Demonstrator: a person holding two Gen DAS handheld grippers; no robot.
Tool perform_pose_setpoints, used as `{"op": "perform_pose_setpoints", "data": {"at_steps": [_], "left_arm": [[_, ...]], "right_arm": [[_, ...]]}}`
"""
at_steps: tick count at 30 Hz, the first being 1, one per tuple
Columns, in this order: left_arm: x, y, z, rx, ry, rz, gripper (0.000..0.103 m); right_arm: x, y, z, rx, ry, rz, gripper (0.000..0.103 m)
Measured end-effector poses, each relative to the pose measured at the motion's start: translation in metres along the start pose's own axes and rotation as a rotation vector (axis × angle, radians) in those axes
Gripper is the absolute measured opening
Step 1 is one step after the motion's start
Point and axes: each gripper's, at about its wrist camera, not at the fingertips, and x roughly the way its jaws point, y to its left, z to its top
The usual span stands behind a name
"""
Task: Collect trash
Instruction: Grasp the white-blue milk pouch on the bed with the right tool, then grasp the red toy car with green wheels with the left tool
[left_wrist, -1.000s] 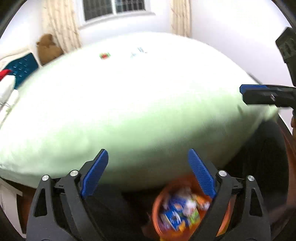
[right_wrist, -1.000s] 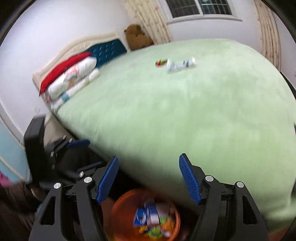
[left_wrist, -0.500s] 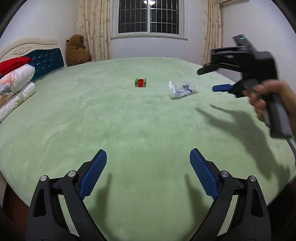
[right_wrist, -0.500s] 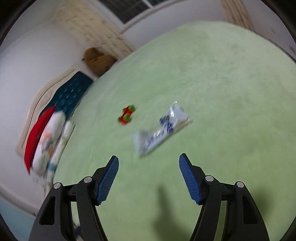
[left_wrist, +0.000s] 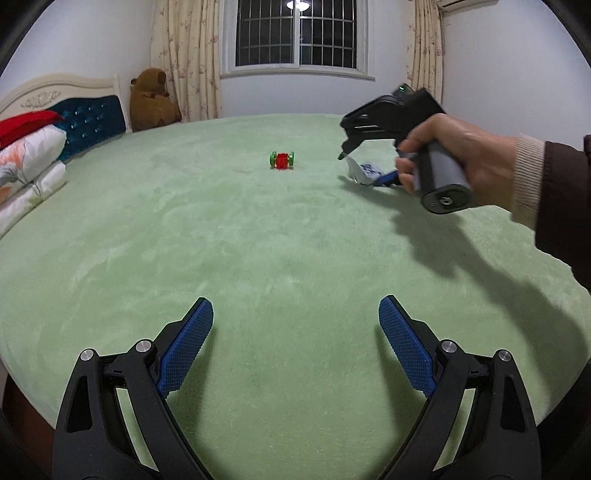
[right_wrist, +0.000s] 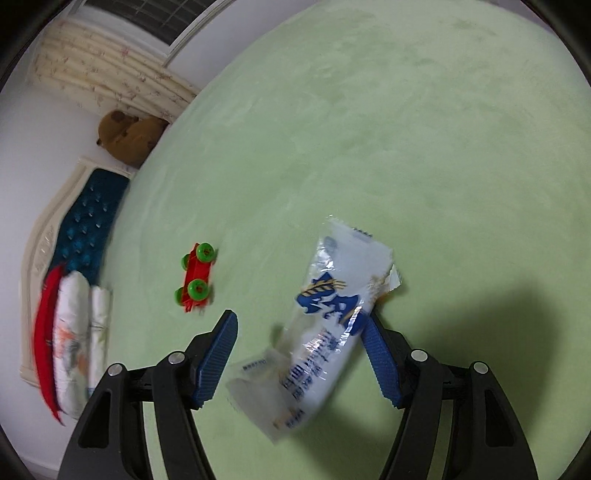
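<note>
A white and blue snack wrapper (right_wrist: 325, 332) lies on the green bed (right_wrist: 406, 147). My right gripper (right_wrist: 300, 317) points down over it with the wrapper between its fingers. Its jaws are closing: the right pad touches the wrapper's edge and the left pad stands apart from it. In the left wrist view the same wrapper (left_wrist: 360, 173) shows under that gripper, which a hand (left_wrist: 461, 158) holds. My left gripper (left_wrist: 295, 301) is open above the near part of the bed with nothing between its fingers.
A red toy car with green wheels (left_wrist: 282, 161) sits on the bed to the left of the wrapper. Pillows (left_wrist: 26, 162) and a blue headboard (left_wrist: 92, 122) are at the left, and a brown teddy bear (left_wrist: 151, 99) sits by the curtains.
Both grippers left the orange bin at the bed's edge and came over the bed. The right one rolled, reached the wrapper, and its jaws narrowed around it.
</note>
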Motion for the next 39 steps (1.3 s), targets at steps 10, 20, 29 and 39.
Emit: {"op": "perform_pose_setpoints", "data": {"at_steps": [10,20,29,39], "left_arm": [[0.001,0.013,0.000,-0.086,0.013,-0.034,0.089],[0.011,0.015,0.011,-0.142,0.037,-0.006,0.089],[0.049,0.005,0.076,-0.023,0.025,0.065,0.089],[0.186,0.024,0.170,-0.021,0.127,0.008,0.089]], "right_arm": [[-0.035,0.005,-0.028,-0.185,-0.092,0.065,0.017],[-0.108,-0.032,-0.097,-0.335,-0.134,0.155,0.017],[-0.144,-0.066,-0.139,-0.487,-0.233,0.096,0.017],[-0.162,-0.102,-0.147,-0.411,-0.306,0.174,0.019]]}}
